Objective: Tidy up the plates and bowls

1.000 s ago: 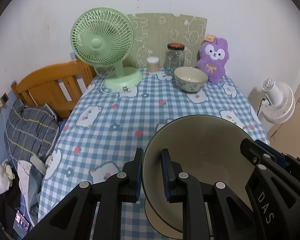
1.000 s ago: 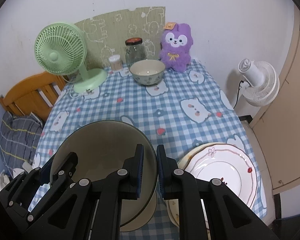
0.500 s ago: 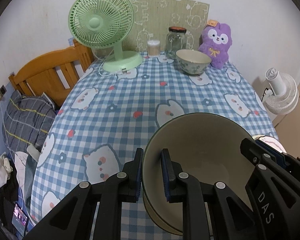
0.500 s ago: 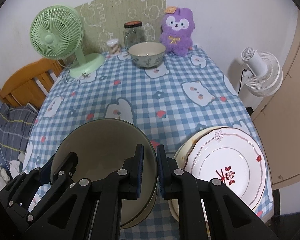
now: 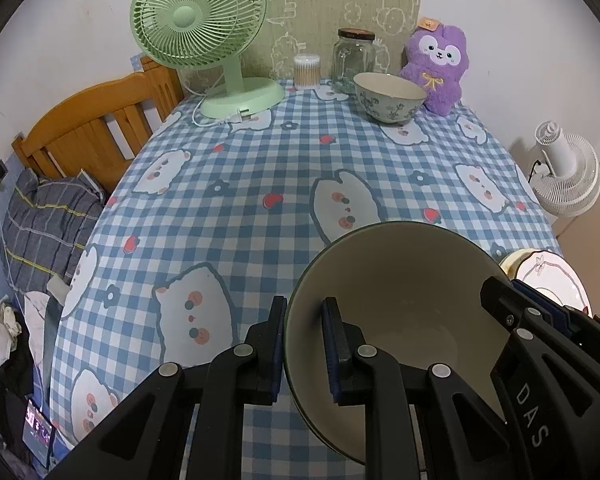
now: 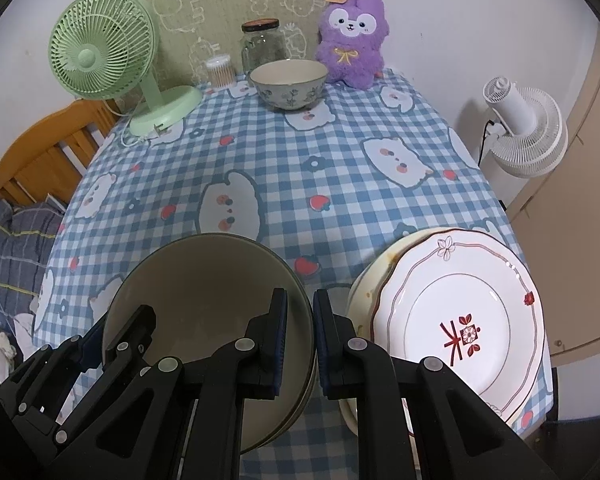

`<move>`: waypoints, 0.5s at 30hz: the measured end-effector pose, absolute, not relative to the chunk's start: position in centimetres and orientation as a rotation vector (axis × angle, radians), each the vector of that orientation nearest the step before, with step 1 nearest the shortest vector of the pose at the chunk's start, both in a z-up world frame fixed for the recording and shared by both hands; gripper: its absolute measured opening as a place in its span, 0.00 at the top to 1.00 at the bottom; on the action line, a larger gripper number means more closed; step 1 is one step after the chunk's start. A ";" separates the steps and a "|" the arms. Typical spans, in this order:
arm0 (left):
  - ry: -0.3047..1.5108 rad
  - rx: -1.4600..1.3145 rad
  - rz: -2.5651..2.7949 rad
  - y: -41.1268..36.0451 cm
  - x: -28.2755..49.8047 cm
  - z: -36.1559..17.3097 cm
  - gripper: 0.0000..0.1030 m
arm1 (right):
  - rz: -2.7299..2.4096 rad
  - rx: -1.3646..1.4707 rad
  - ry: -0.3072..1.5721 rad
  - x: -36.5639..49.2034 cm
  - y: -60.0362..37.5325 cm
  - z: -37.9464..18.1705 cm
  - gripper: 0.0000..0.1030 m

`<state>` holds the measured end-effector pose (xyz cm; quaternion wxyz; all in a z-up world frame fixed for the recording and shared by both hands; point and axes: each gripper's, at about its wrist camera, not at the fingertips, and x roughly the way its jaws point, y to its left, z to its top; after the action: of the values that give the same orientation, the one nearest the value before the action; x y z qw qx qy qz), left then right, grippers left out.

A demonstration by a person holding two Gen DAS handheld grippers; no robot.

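Note:
A large cream bowl with a dark rim (image 5: pixel 404 296) (image 6: pixel 204 296) is held above the near edge of the table. My left gripper (image 5: pixel 304 344) is shut on its left rim. My right gripper (image 6: pixel 300 340) is shut on its right rim. A small floral bowl (image 5: pixel 390 97) (image 6: pixel 288 84) stands at the far end of the table. A white plate with red markings (image 6: pixel 460 320) lies on a stack of plates at the near right; its edge shows in the left wrist view (image 5: pixel 548 276).
The table has a blue checked cloth (image 5: pixel 280 168). At its far end stand a green desk fan (image 5: pixel 204 32), a glass jar (image 5: pixel 354 60), a cotton swab box (image 5: pixel 307 71) and a purple plush (image 5: pixel 438 68). A white floor fan (image 6: pixel 524 128) stands right; a wooden bed frame (image 5: pixel 92 132) left.
Both grippers have pulled back toward the near edge and tilted down with the large bowl held between them. The stack of plates shows fuller in the right wrist view.

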<state>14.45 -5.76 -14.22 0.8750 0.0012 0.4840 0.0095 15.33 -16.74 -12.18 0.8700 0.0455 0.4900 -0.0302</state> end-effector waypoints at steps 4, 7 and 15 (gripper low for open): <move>1.027 0.004 0.016 -5.9 14.4 -14.7 0.86 | -0.066 0.099 1.041 15.3 -16.8 -12.7 0.84; 1.026 0.007 0.016 -5.9 14.4 -14.9 0.86 | -0.067 0.100 1.044 15.3 -16.9 -12.9 0.84; 1.041 0.008 0.011 -5.9 14.3 -15.5 0.86 | -0.070 0.106 1.056 15.3 -17.0 -13.5 0.84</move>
<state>14.27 -5.85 -15.46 0.8676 0.0037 0.4972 0.0055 15.26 -17.05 -13.48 0.8619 0.0504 0.5035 -0.0332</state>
